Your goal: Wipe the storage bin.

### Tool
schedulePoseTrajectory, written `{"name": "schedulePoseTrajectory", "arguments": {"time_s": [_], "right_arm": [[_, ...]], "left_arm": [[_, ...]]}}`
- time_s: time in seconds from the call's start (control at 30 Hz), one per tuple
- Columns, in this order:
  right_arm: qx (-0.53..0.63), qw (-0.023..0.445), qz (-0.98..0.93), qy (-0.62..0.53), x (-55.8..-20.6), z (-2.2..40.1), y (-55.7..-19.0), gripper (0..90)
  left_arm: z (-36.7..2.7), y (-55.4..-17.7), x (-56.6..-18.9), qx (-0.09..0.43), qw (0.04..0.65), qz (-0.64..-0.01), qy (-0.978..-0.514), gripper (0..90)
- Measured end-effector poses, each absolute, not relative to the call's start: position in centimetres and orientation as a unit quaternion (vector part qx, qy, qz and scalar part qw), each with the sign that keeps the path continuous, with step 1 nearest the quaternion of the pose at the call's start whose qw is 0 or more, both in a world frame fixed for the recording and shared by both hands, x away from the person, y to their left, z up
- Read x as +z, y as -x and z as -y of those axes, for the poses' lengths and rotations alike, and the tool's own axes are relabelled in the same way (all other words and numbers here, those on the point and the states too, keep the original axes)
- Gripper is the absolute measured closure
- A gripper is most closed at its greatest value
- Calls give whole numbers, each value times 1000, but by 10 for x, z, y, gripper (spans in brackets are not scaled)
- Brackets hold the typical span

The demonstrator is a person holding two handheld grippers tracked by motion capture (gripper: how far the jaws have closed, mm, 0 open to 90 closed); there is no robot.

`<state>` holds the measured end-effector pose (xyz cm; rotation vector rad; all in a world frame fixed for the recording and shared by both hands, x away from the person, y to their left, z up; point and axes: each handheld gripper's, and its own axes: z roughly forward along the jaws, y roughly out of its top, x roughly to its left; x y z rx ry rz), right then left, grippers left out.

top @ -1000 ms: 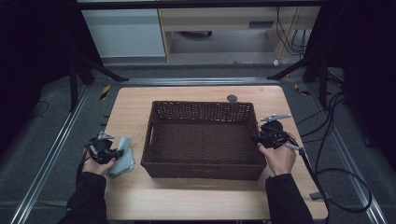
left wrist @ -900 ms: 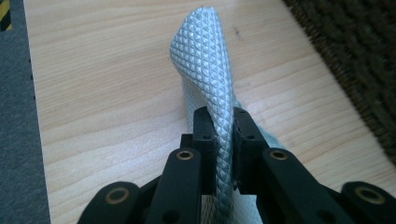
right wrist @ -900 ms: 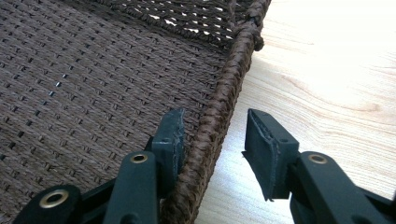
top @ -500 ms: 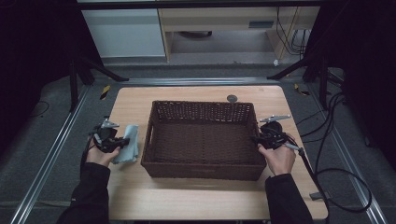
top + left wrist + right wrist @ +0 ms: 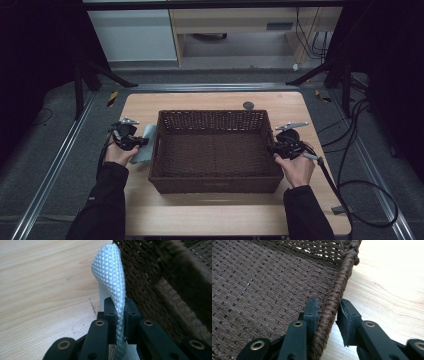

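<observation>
A dark brown woven basket (image 5: 212, 114) stands in the middle of the wooden table (image 5: 215, 210). My left gripper (image 5: 142, 142) is just outside its left wall and is shut on a silvery quilted cloth (image 5: 145, 151). In the left gripper view, the cloth (image 5: 110, 272) rises from the gripper (image 5: 119, 302) and leans against the basket wall (image 5: 155, 277). My right gripper (image 5: 272, 148) straddles the basket's right rim (image 5: 342, 272). Its jaws have just been closing. In the right gripper view the gripper (image 5: 327, 305) has one pad against the rim's inner side and the other a sliver off its outer side.
A small dark round disc (image 5: 248, 105) lies on the table behind the basket. Cables (image 5: 360, 150) trail on the floor to the right. Metal rails (image 5: 55, 165) run along the table's left side. Bare wood lies in front of the basket.
My left hand has carried the cloth away from the table's front and closer to the basket's left wall, lifting it a little. The right hand has stayed at the rim.
</observation>
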<state>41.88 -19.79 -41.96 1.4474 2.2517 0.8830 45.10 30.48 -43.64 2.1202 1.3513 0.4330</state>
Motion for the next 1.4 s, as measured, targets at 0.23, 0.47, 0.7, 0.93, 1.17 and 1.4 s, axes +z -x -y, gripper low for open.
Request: {"name": "schedulePoseTrajectory", "arguments": {"time_s": [0.23, 0.47, 0.7, 0.93, 1.17, 1.4], "right_arm": [[311, 156, -792, -502, -420, 194, -419, 702], [315, 154, -791, -502, -420, 195, -419, 698], [316, 154, -790, -503, -420, 196, -419, 698], [316, 154, -790, -502, -420, 196, -419, 698], [314, 155, -790, -503, -420, 195, -419, 698], [313, 156, -790, -504, -420, 195, -419, 701]], "left_arm": [[-296, -470, -463, 136, 280, -510, -802, 825], [-296, -473, -457, 132, 308, -496, -801, 828], [-297, -471, -419, 164, 337, -479, -794, 829], [-297, -472, -413, 174, 336, -468, -799, 829], [-297, -466, -446, 138, 319, -477, -808, 829], [-299, -453, -463, 115, 312, -479, -812, 829]]}}
